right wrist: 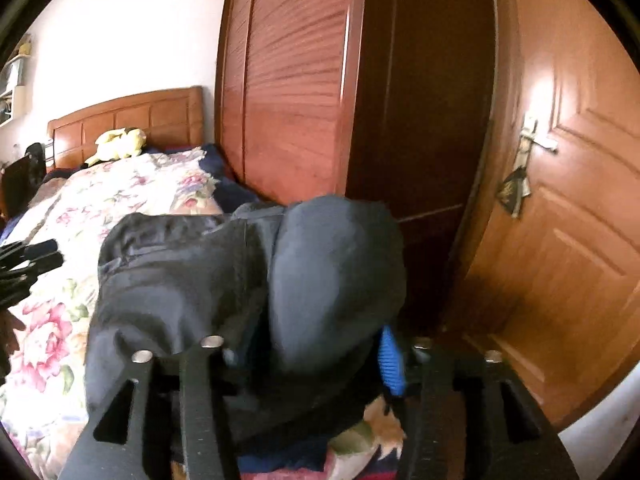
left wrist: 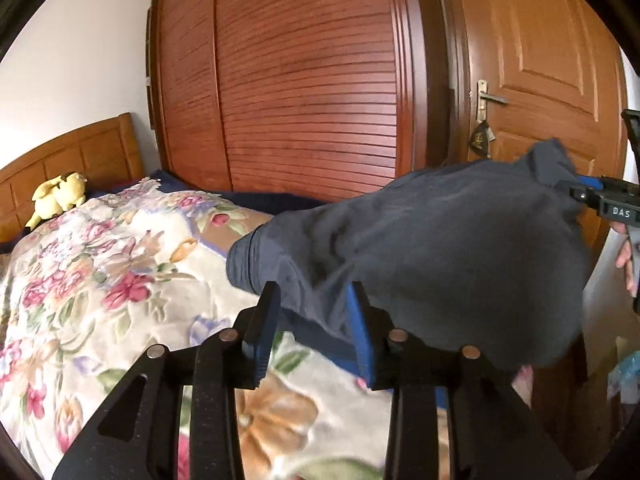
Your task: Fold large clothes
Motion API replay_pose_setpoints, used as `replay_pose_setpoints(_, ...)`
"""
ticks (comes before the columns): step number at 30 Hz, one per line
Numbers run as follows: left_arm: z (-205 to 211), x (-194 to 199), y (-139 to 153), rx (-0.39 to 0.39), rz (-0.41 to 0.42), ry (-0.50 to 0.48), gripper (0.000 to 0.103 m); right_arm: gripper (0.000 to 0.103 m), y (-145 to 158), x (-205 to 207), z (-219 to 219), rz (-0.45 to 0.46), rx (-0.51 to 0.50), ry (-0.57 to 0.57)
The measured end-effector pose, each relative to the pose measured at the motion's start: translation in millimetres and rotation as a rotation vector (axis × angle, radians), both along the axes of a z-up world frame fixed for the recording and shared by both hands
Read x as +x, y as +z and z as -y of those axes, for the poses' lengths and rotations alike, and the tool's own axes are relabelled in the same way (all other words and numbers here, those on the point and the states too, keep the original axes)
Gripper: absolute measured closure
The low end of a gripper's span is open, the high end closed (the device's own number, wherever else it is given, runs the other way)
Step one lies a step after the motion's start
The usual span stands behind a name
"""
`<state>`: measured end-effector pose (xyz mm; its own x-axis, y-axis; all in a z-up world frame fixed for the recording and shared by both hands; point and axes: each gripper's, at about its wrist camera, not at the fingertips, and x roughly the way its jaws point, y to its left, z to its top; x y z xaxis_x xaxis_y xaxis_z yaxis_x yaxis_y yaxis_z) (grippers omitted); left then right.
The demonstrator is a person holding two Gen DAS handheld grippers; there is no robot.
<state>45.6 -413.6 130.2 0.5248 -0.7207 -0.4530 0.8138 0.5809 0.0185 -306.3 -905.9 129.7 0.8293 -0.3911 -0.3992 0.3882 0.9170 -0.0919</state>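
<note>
Dark navy fabric garment (left wrist: 440, 248) sags between my left fingers (left wrist: 316, 320) and bunches between my right fingers (right wrist: 312, 352), both pairs parted, above the floral-quilted bed (left wrist: 100, 264).

The left gripper (left wrist: 314, 312) is seen tilted gently downward, its black fingers (left wrist: 267, 320) parted and its blue pads standing clear of the cloth between them. The right gripper (right wrist: 308, 354) is likewise angled downward with jaws spread wide. Part of a hand (left wrist: 626, 258) is glimpsed behind it.
</note>
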Motion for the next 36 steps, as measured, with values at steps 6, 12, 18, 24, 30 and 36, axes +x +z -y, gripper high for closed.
replay_pose_setpoints(6,-46.5,-38.9,3.0,-0.021,0.008,0.017,0.066,0.027,5.1,-28.5,-55.3,0.049,-0.015,0.047)
replay_pose_setpoints(12,-86.1,-72.7,7.9,-0.01,0.039,0.076,0.065,0.026,-2.1,-48.4,-96.7,0.068,0.016,0.105)
replay_pose_setpoints(18,-121.2,-102.2,4.9,-0.004,0.058,0.11,0.065,0.026,-7.4,-58.5,-110.1,0.065,0.038,0.112)
replay_pose_setpoints(24,-159.7,-116.6,0.5,-0.024,0.046,0.13,0.064,0.026,-10.8,-54.7,-142.7,0.07,0.03,0.152)
replay_pose_setpoints(30,-211.6,-120.9,-10.0,-0.039,0.049,0.214,0.064,0.018,-21.6,-38.2,-192.9,0.096,0.061,0.295)
replay_pose_setpoints(36,-259.4,-106.5,-22.1,-0.014,0.078,0.359,0.064,0.017,-35.5,-8.6,-254.5,0.104,0.076,0.439)
